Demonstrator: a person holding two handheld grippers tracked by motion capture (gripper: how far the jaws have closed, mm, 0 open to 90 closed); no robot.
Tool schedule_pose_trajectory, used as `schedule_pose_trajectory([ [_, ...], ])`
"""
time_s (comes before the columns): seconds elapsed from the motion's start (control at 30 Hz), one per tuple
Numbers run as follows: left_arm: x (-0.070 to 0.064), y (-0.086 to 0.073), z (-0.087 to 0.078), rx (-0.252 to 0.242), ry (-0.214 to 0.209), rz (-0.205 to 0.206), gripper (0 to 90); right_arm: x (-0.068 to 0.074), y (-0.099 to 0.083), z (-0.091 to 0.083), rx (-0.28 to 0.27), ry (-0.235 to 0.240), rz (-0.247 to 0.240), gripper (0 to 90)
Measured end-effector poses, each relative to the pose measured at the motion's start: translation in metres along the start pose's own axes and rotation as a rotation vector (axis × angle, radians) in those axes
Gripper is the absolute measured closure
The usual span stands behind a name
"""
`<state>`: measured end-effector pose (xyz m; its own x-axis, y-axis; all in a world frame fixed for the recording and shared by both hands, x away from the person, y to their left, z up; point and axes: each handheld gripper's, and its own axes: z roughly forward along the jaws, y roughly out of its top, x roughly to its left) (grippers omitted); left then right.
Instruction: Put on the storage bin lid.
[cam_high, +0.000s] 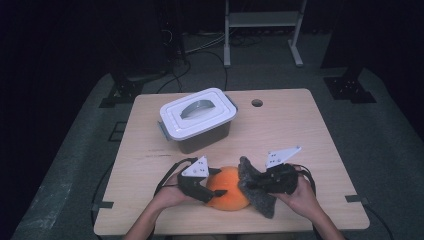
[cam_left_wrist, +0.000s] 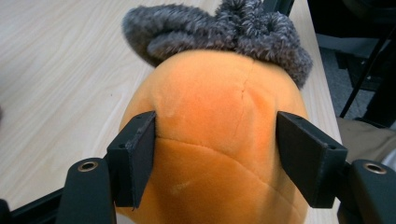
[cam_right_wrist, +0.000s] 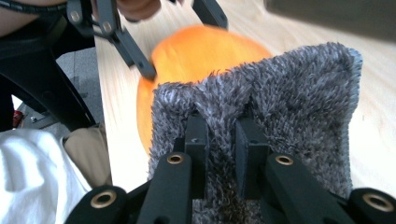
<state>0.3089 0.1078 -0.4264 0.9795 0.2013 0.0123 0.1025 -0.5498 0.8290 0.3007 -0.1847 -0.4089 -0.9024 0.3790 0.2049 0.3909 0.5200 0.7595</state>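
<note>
Above centre-left of the high view, a lidded white bin (cam_high: 198, 119) stands on the worktop (cam_high: 310, 135), well apart from the work. Below it, the left tongs (cam_high: 218, 182) grasp the orange plush (cam_high: 229, 189) at lower centre. Right of it, the right tongs (cam_high: 248, 186) pinch the grey fuzzy cloth (cam_high: 260, 196), its long axis running up-down, touching the plush.

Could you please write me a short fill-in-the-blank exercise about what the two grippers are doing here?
1. The left gripper grips the round ____ plush ball between its jaws.
2. The right gripper pinches the fuzzy ____ cloth.
3. The white-lidded plastic box on the wooden table is ____.

Missing words: orange; grey; closed
</note>
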Motion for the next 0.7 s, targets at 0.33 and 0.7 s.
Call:
schedule_pose_trajectory([
  [0.33,-0.004,0.001,0.002,0.023,-0.032,0.016,27.3,-0.001,0.010,-0.010,-0.086,0.013,0.021,78.4],
  [0.7,0.000,0.004,0.004,0.015,-0.011,-0.014,25.7,0.004,0.005,0.004,-0.021,0.038,0.001,78.1],
])
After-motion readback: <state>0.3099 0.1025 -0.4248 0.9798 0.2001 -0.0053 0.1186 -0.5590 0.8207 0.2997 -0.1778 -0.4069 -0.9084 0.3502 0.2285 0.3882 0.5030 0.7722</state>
